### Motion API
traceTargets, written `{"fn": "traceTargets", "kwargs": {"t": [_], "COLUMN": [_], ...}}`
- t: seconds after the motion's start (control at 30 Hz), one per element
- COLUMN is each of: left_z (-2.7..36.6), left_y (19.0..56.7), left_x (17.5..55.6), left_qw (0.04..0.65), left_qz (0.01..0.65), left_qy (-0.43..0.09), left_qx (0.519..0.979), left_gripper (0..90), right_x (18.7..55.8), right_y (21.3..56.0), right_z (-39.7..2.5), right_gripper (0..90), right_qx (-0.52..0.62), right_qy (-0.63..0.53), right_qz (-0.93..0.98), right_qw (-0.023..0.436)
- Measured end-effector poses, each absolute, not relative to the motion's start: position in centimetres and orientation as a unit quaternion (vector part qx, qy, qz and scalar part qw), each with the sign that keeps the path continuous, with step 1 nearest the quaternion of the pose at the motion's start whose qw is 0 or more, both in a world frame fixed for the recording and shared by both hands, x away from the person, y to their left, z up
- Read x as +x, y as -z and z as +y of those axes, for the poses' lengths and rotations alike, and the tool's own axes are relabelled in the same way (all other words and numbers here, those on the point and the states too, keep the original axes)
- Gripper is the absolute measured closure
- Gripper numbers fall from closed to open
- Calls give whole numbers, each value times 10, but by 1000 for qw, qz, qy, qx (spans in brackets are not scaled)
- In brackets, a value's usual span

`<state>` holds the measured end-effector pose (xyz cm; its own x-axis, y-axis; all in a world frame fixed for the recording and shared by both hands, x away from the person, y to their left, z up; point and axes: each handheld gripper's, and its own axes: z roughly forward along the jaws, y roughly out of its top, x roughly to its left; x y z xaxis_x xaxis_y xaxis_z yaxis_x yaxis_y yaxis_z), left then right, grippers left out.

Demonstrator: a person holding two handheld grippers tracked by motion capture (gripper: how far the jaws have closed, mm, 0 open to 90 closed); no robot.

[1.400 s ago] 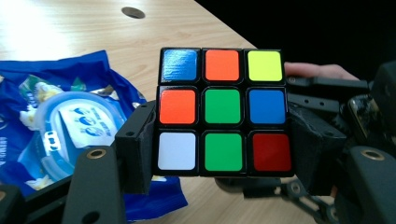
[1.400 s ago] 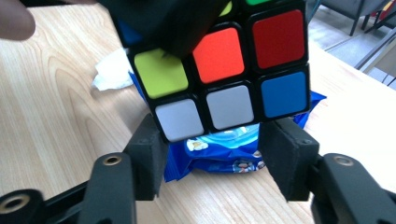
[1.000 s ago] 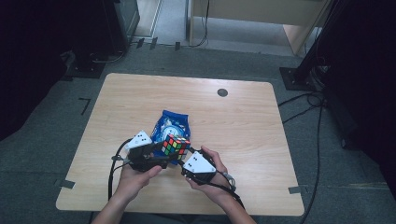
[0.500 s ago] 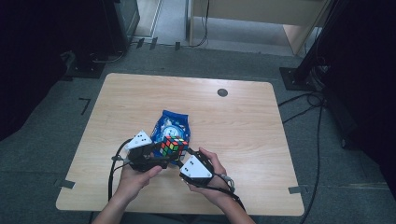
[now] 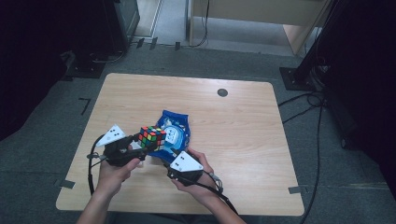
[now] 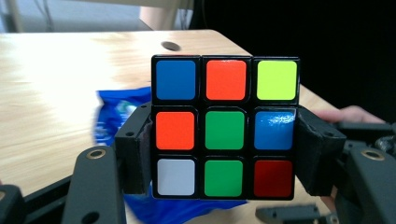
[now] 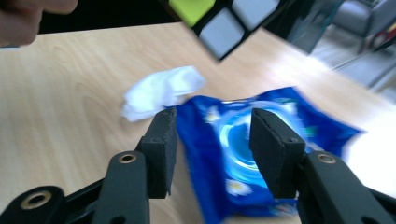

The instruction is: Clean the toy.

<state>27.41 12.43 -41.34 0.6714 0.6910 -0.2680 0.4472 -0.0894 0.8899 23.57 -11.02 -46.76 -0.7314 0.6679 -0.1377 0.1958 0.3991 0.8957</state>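
1. Cube (image 5: pixel 152 137) position: the puzzle cube is lifted off the table (image 5: pixel 243 140), clamped in the left tool (image 5: pixel 140 140); in the left gripper view both pads press the middle and lower layers of the cube (image 6: pixel 224 127) from either side, leaving the top layer free.
2. Right tool (image 5: pixel 175 156): released, jaws standing apart with nothing between them; in the right gripper view the blue packet (image 7: pixel 261 154) and a white wad (image 7: pixel 161 91) lie on the table beyond the jaws, and a corner of the cube (image 7: pixel 224 18) hangs at 12 o'clock.
3. Deciding relation: seen from above, the cube lies at about 10 o'clock from the right tool, near but apart. The blue packet (image 5: pixel 172 135) lies flat just behind both tools, its long axis running 12 to 6 o'clock.
4. Nearer hand: the right hand (image 5: pixel 198 172) would likely reach the free top layer.
5. Change: against a second ago, the cube sits slightly farther toward 9 o'clock, off the packet, and the gap to the right tool has widened.
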Motion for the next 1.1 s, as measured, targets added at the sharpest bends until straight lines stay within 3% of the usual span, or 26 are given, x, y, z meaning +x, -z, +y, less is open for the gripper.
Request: {"fn": "traceTargets", "kwargs": {"t": [0.37, 0.73, 0.83, 0.97, 1.03, 1.1], "left_z": [148, 152, 153, 153, 153, 153], "left_y": [418, 418, 419, 419, 419, 419], "left_x": [281, 281, 282, 283, 283, 283], "left_qw": [530, 524, 523, 522, 522, 524], "left_qz": [411, 417, 417, 417, 418, 420], "left_qy": [-146, -159, -159, -160, -160, -159], "left_qx": [727, 726, 726, 727, 726, 723], "left_gripper": [340, 339, 339, 340, 339, 339], "right_x": [262, 267, 268, 269, 271, 272], "right_y": [486, 508, 515, 520, 520, 519], "right_z": [-56, -10, -6, -4, -7, -10], "right_gripper": [599, 640, 673, 814, 900, 900], "right_qx": [323, 312, 312, 310, 309, 310], "right_qy": [-496, -452, -426, -400, -402, -403], "right_qz": [794, 824, 834, 842, 845, 845], "right_qw": [139, 140, 158, 185, 171, 164]}}
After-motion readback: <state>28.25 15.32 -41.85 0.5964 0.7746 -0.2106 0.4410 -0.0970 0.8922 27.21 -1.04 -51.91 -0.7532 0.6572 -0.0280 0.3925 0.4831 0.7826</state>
